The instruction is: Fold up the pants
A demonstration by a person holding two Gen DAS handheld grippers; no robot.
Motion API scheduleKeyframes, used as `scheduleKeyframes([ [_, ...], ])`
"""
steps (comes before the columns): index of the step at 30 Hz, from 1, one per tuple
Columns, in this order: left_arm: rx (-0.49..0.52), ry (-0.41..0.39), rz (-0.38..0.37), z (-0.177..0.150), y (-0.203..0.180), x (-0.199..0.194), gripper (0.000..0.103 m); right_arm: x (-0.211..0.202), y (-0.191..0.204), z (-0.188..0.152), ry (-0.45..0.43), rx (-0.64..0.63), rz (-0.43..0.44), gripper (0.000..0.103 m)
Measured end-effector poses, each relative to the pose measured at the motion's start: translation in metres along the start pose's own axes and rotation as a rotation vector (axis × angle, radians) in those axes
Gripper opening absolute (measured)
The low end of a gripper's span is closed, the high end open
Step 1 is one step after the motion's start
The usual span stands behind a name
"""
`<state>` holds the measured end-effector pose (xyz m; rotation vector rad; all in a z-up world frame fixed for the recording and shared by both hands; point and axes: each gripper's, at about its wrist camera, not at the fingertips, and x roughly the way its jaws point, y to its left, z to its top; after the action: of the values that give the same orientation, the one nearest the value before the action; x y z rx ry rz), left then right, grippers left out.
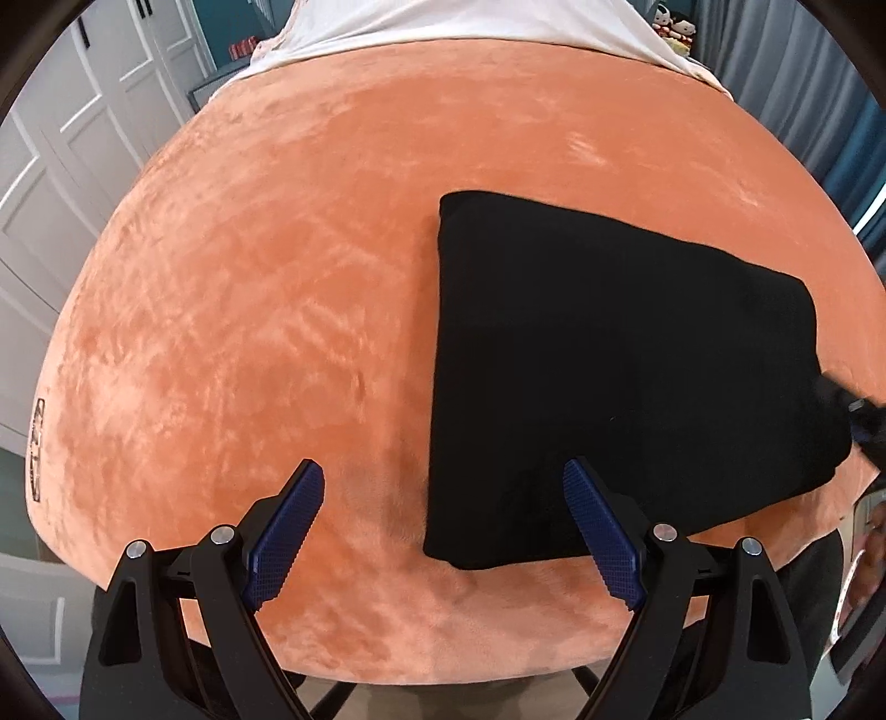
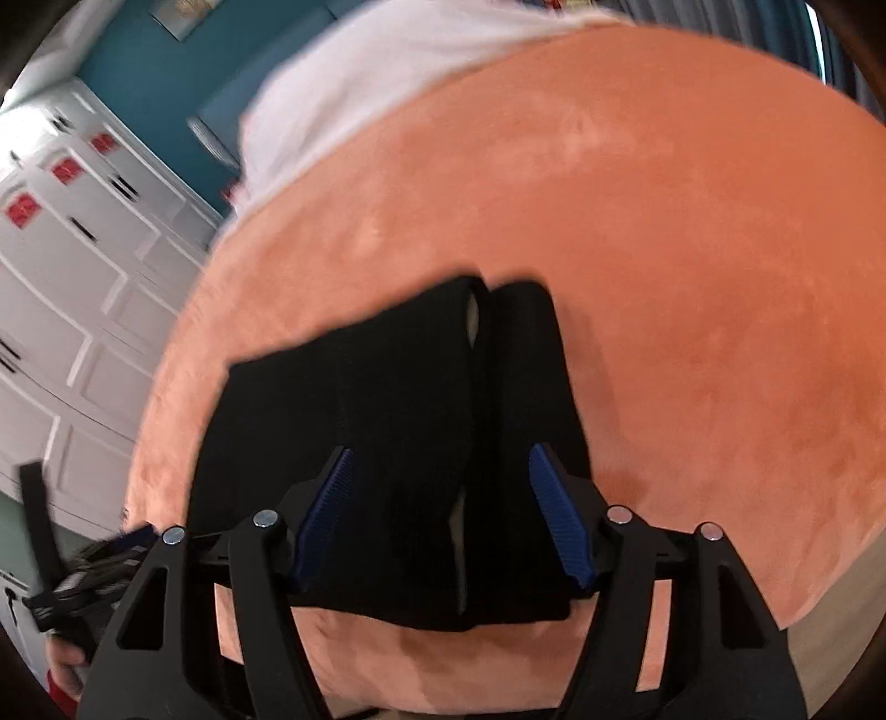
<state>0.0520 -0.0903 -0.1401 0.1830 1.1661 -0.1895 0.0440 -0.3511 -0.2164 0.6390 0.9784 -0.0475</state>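
The black pants (image 1: 609, 360) lie folded into a flat block on the right half of an orange plush surface (image 1: 249, 304). My left gripper (image 1: 443, 464) stands open and wide at the block's near left corner, holding nothing. Its right finger is over the fabric and its left finger over bare plush. In the right wrist view the pants (image 2: 398, 399) show their stacked folded edges. My right gripper (image 2: 440, 457) is open, straddling the near end of the stack, and the blue pads are not pressing on it. The right gripper (image 1: 855, 423) also shows as a blur at the pants' right edge.
A white cloth (image 1: 470, 27) covers the far end of the plush surface. White panelled cabinet doors (image 1: 66, 166) stand to the left and a grey-blue curtain (image 1: 803, 83) to the far right. A hand (image 2: 66, 664) holds the left gripper (image 2: 83, 559) at the lower left.
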Motion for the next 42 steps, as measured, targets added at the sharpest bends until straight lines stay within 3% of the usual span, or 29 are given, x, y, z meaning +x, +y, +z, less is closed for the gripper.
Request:
scheduleKeyframes([
  [1, -0.004, 0.003, 0.0, 0.001, -0.001, 0.0, 0.086, 0.003, 0.004, -0.002, 0.01, -0.018, -0.004, 0.049],
  [2, -0.008, 0.006, -0.004, 0.001, -0.002, 0.001, 0.086, 0.005, 0.015, -0.002, 0.03, -0.076, -0.016, 0.033],
  [5, -0.019, 0.021, -0.023, 0.003, -0.006, 0.002, 0.086, -0.001, 0.03, 0.003, 0.054, -0.175, -0.021, 0.015],
  [9, 0.006, 0.01, -0.023, 0.004, -0.015, -0.003, 0.086, -0.03, 0.032, 0.018, 0.005, -0.184, 0.017, 0.013],
  [12, 0.008, 0.004, -0.024, 0.005, -0.015, -0.004, 0.086, -0.04, 0.023, 0.015, -0.025, -0.2, -0.066, 0.012],
  [14, 0.006, 0.01, -0.028, 0.004, -0.016, -0.002, 0.086, -0.011, 0.001, 0.008, 0.03, -0.194, -0.14, 0.015],
  [15, 0.009, 0.016, -0.033, 0.003, -0.017, 0.002, 0.086, 0.005, -0.014, 0.003, 0.054, -0.167, -0.122, 0.021],
  [17, 0.015, 0.045, -0.025, 0.003, -0.019, 0.01, 0.086, -0.009, -0.023, 0.007, 0.012, -0.074, -0.029, 0.027],
  [19, -0.032, 0.012, -0.043, 0.005, -0.007, 0.003, 0.086, -0.029, -0.021, 0.011, -0.025, -0.039, -0.046, 0.04],
  [21, -0.119, -0.011, -0.092, 0.009, 0.011, 0.001, 0.086, -0.039, -0.02, 0.013, -0.064, -0.054, -0.076, 0.069],
  [22, -0.161, 0.006, -0.127, 0.012, 0.018, 0.008, 0.087, -0.035, -0.022, 0.014, -0.044, -0.057, -0.078, 0.072],
  [24, -0.234, 0.12, -0.278, 0.016, 0.028, 0.04, 0.087, -0.013, -0.032, 0.013, 0.031, -0.027, -0.067, 0.072],
  [26, -0.307, 0.2, -0.386, 0.015, 0.031, 0.065, 0.087, 0.006, -0.043, 0.009, 0.087, 0.063, 0.031, 0.069],
  [27, -0.338, 0.221, -0.43, 0.013, 0.031, 0.076, 0.09, 0.012, -0.046, 0.005, 0.093, 0.11, 0.087, 0.054],
  [28, -0.337, 0.209, -0.427, 0.013, 0.029, 0.077, 0.089, 0.016, -0.048, 0.003, 0.09, 0.15, 0.116, 0.05],
  [29, -0.301, 0.195, -0.42, 0.015, 0.024, 0.073, 0.086, 0.015, -0.042, 0.002, 0.077, 0.137, 0.103, 0.041],
  [30, -0.228, 0.168, -0.457, 0.019, 0.015, 0.067, 0.053, 0.011, -0.034, 0.004, 0.068, 0.113, 0.081, 0.036],
  [31, -0.21, 0.173, -0.467, 0.02, 0.013, 0.062, 0.042, 0.005, -0.027, 0.006, 0.059, 0.102, 0.076, 0.035],
  [33, -0.208, 0.161, -0.483, 0.027, 0.018, 0.048, 0.032, -0.012, -0.004, 0.012, 0.028, 0.068, 0.109, 0.032],
  [35, -0.233, 0.116, -0.533, 0.032, 0.038, 0.024, 0.029, -0.026, 0.029, 0.018, 0.01, 0.013, 0.15, 0.032],
  [36, -0.238, 0.098, -0.531, 0.032, 0.045, 0.014, 0.029, -0.03, 0.043, 0.02, 0.008, -0.011, 0.177, 0.032],
  [39, -0.229, 0.006, -0.412, 0.027, 0.088, -0.03, 0.03, -0.029, 0.093, 0.014, 0.031, -0.095, 0.269, 0.032],
  [42, -0.259, -0.004, -0.291, 0.006, 0.126, -0.042, 0.037, 0.009, 0.113, -0.008, 0.098, -0.121, 0.27, 0.034],
])
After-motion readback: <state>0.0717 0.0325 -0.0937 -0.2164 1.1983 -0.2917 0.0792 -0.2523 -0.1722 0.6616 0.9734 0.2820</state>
